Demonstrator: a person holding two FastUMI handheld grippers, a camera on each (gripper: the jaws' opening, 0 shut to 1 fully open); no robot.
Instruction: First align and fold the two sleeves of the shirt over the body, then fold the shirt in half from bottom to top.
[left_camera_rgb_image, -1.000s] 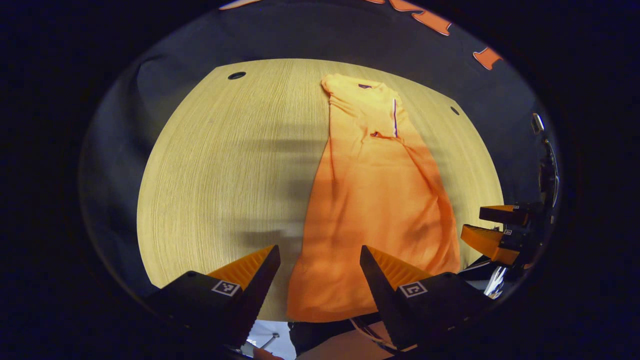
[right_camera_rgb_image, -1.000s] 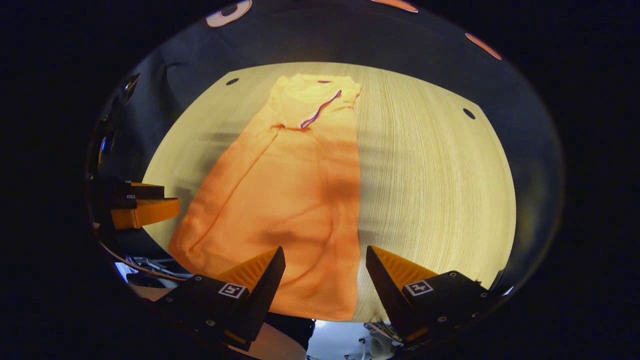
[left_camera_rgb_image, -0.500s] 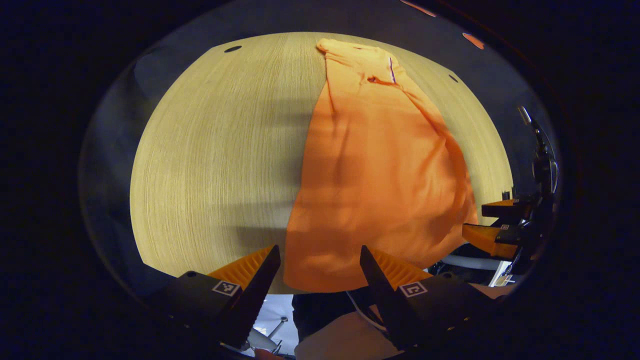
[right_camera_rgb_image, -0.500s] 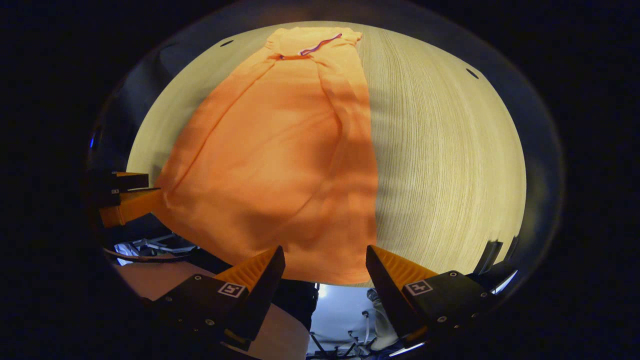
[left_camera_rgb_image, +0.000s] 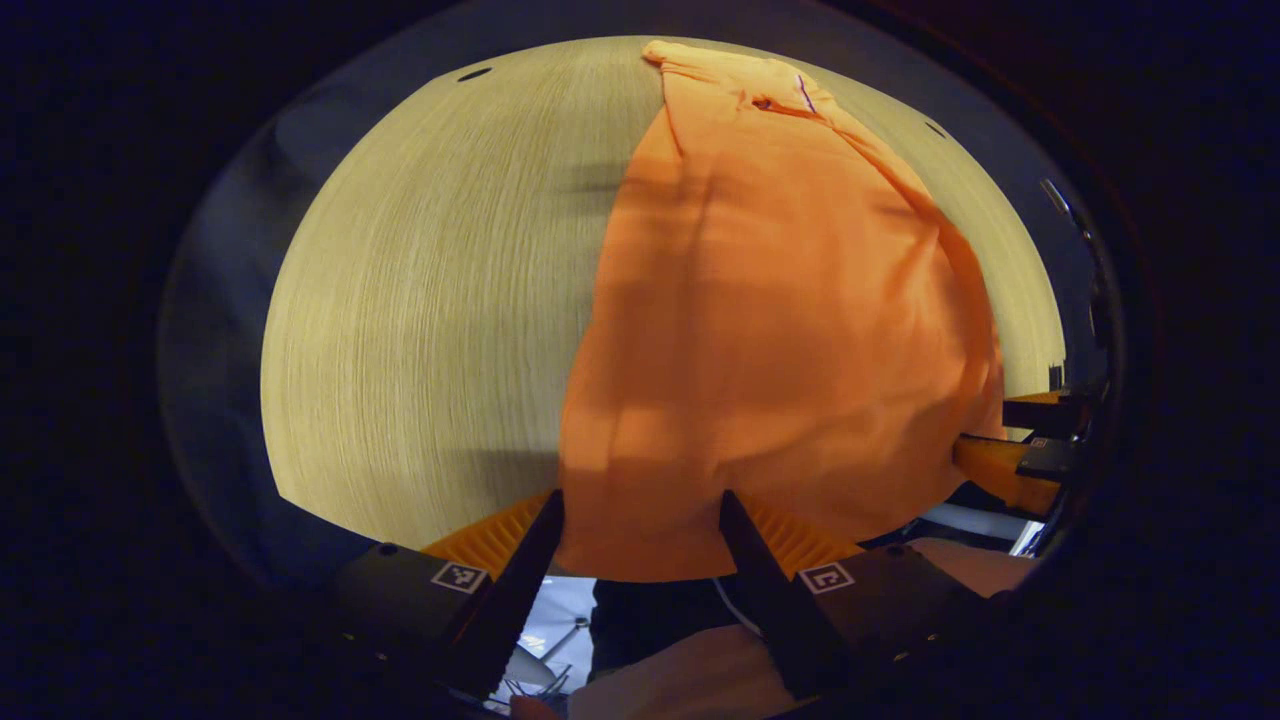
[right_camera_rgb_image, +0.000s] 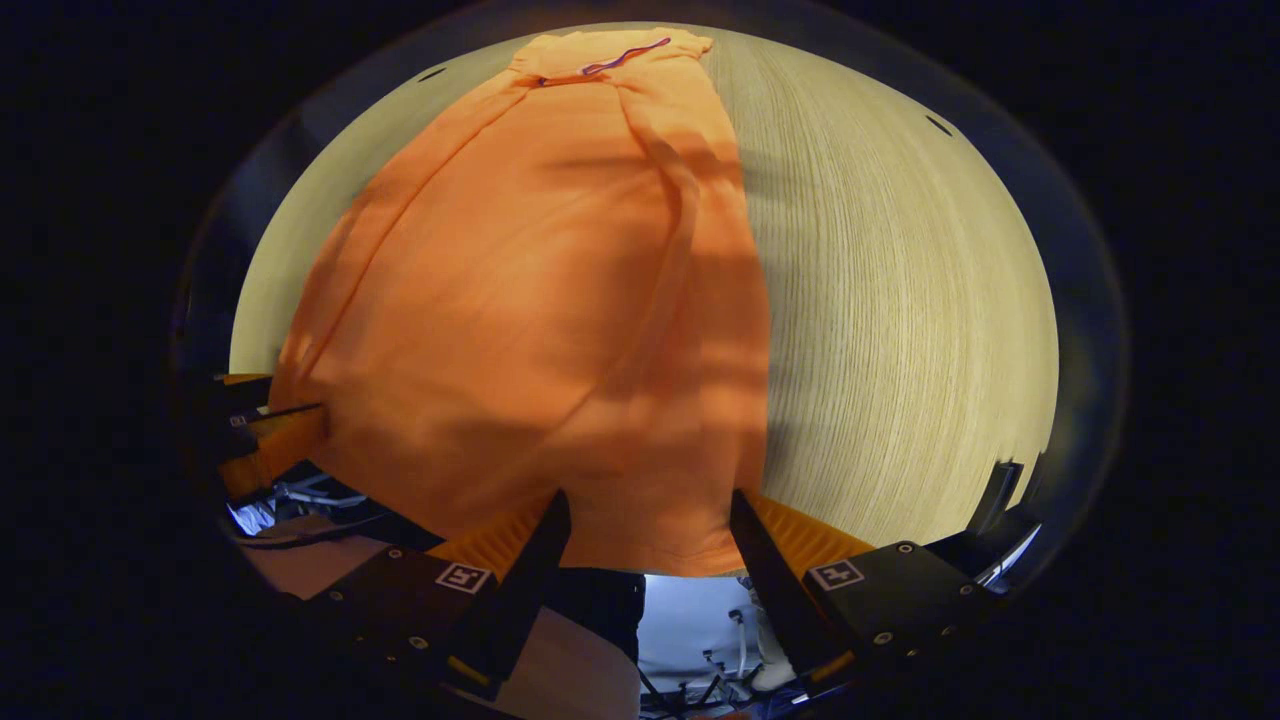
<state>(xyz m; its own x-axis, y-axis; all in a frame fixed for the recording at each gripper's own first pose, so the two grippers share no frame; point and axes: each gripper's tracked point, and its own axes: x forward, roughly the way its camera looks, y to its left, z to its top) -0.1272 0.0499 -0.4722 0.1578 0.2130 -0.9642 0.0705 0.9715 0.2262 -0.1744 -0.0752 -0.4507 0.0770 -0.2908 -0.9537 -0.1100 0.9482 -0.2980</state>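
Observation:
An orange shirt (left_camera_rgb_image: 760, 330) lies lengthwise on the wooden table (left_camera_rgb_image: 420, 300), sleeves folded in over the body and collar (left_camera_rgb_image: 770, 90) at the far end. My left gripper (left_camera_rgb_image: 640, 512) is open at the near edge, with the hem's left corner lying between its fingers. In the right gripper view the shirt (right_camera_rgb_image: 540, 300) runs away to the collar (right_camera_rgb_image: 610, 55). My right gripper (right_camera_rgb_image: 648, 512) is open too, with the hem's right corner between its fingers. Each view catches the other gripper at the side: the right gripper (left_camera_rgb_image: 1010, 450) and the left gripper (right_camera_rgb_image: 265, 440).
The table's near edge runs just under the hem; below it I see floor and part of a person's leg (right_camera_rgb_image: 560, 680). Bare tabletop (right_camera_rgb_image: 900, 300) stretches beside the shirt. Small dark holes (left_camera_rgb_image: 474, 73) (right_camera_rgb_image: 938, 124) mark the far corners.
Both grippers have come down and forward to the hem, which now sits between each pair of fingers. The shirt itself has not shifted.

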